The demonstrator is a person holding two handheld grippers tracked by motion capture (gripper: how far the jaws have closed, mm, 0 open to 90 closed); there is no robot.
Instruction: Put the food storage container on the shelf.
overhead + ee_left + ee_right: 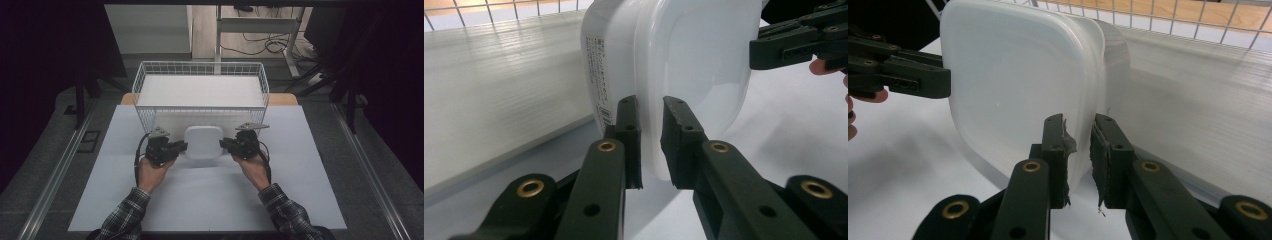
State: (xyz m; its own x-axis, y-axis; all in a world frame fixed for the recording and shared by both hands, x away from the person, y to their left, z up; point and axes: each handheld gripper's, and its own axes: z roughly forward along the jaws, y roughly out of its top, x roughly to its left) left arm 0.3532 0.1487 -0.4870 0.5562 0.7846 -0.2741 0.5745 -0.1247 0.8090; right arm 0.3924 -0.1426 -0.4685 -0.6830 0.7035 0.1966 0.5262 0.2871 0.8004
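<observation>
Two grippers pinch one white lidded container (203, 141) from opposite sides, in front of the near wall of the wire basket (145, 80), over the pale table sheet (200, 200).

High view: left gripper (181, 146) at the container's left edge, right gripper (224, 144) at its right edge, each in a hand with a plaid sleeve (125, 217) coming from the near edge. From here the container reads as a rounded square, face toward the camera. Whether it rests on the sheet or is lifted clear cannot be told from above.

Left gripper view: left gripper (651, 142), its jaws set narrowly and pinching the rim of the container (694, 55); lid edge passes between the pads. A printed label (599, 80) runs along the container's side wall, too small to read. The right gripper (769, 47) grips the far rim, its body cut off by the frame edge. A white corrugated panel (499, 90) lines the basket to the left.

Right gripper view: right gripper (1079, 150), its jaws likewise narrow, closed on the rim of the container (1013, 80). A torn scrap of pad lining (1069, 142) sticks out from one jaw. The left gripper (923, 80) holds the opposite rim. Basket wires (1168, 15) and wood surface show beyond.

Container contents: cannot tell, since its walls are cloudy.
</observation>
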